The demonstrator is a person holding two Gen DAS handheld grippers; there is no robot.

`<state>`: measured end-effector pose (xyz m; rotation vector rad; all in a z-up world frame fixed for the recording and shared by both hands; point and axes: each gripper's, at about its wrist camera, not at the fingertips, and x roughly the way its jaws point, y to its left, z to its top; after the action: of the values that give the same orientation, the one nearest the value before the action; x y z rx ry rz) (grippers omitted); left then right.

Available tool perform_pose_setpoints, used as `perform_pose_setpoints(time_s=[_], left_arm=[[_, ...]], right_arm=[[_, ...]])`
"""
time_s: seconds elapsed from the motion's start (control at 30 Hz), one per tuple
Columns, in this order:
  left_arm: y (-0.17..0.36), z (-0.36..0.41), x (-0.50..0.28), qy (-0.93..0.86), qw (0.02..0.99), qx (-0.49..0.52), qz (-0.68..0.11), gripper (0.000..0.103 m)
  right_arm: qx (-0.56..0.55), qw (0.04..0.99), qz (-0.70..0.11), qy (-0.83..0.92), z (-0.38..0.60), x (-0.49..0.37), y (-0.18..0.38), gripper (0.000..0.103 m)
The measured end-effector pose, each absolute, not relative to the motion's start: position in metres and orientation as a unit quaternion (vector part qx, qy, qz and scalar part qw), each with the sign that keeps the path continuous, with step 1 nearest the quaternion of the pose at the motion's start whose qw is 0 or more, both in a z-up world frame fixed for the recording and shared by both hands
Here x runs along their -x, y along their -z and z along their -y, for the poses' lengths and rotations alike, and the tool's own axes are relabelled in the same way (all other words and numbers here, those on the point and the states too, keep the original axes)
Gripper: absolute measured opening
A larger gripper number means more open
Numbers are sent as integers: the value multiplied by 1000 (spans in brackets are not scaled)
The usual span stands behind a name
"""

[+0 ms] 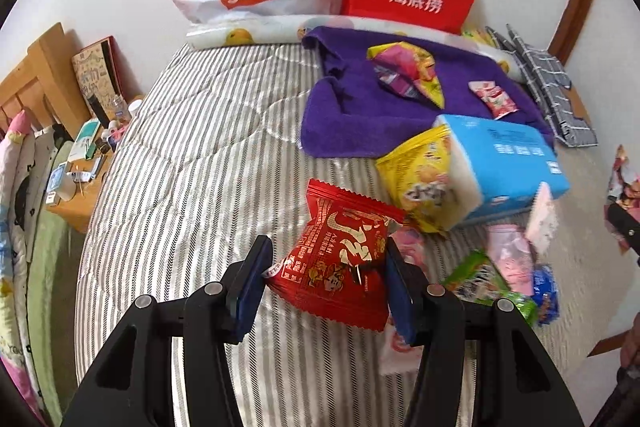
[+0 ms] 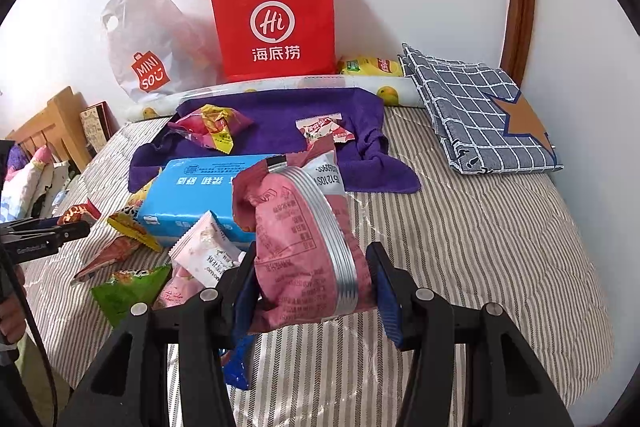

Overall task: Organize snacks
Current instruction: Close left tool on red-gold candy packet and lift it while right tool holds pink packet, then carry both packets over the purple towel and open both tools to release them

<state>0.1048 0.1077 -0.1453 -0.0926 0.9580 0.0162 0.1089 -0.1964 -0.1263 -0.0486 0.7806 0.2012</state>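
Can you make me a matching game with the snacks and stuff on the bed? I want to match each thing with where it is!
Things:
1. red snack packet
2. pink snack bag
3. blue tissue pack
4. red paper bag

Places:
A. standing at the back against the wall
B. between the fingers of the right gripper
C. lying on the striped bed, in front of the purple towel
D. between the fingers of the left gripper

Pairs: 1-D, 2-B, 3-C, 4-A

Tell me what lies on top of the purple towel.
On the purple towel lie a pink-yellow snack bag and a small red-white packet. Anything beneath the towel is hidden.
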Motion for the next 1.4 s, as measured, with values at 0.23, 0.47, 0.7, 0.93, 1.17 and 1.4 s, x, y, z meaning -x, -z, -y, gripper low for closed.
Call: perform_pose_setpoints(time_s=[0.23,0.47,0.7,0.93,1.17,1.4], left_arm=[[127,-83,-101,28,888,47,-456,54],[113,-54,-102,61,893,38,-445,54],[109,-39,-113,86,889,46,-448,54],[101,-39,-131,88,889,54,-445,54],[99,-46,-163,80,889,65,-446,54],[106,-62,-198,53,888,62,-452,54]], right_arm=[[27,925,-367,-98,197,-104,115,49],[22,928,-359,-96,199,-108,107,49],[33,929,-352,-104,190,-117,97,49],[31,931,-348,-109,187,-132,91,49],[26,932,-343,-111,187,-161,90,49],[27,933,-342,-105,189,-202,96,49]])
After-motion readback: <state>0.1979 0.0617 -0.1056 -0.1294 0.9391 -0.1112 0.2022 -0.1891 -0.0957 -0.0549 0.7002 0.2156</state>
